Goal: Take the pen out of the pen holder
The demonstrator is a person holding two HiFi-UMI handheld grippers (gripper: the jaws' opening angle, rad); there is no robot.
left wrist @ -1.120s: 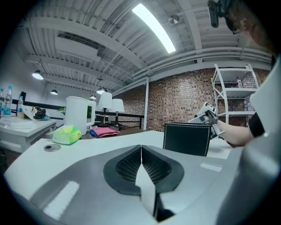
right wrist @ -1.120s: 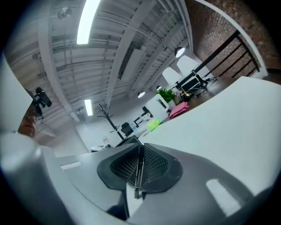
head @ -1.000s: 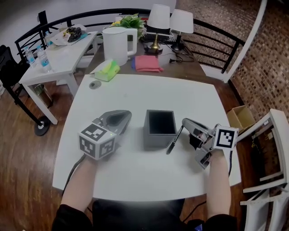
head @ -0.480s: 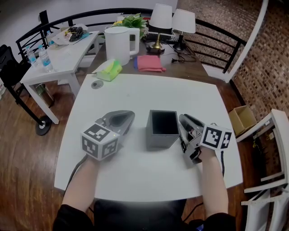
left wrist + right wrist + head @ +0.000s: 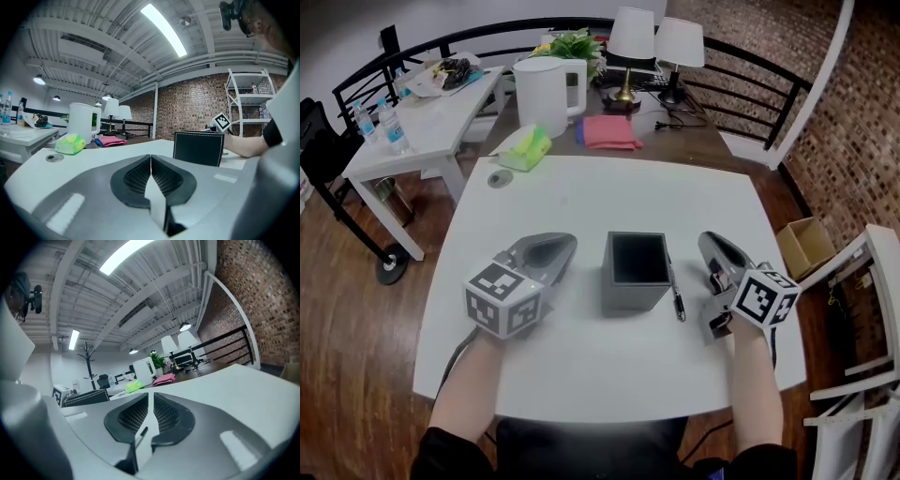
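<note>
The pen lay freed at the pen holder's three o'clock, job apparently done; the right gripper, just reclosed empty, had pulled away. Left gripper sat clenched, empty.

pen holder and pen block table's middle

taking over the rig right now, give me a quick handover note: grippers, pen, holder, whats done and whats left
Left gripper: jaws together, empty, parked left of the pen holder on the white table.
Right gripper: jaws have just been closing and stand together with nothing between them; it sits right of the holder.
Pen: lying flat on the table, close along the holder's right side, between it and the right gripper. Neither gripper holds it.
Done: the pen is out of the holder, and no other pen shows in the holder's dark opening.
Left: probably nothing beyond drawing the grippers back.
</note>
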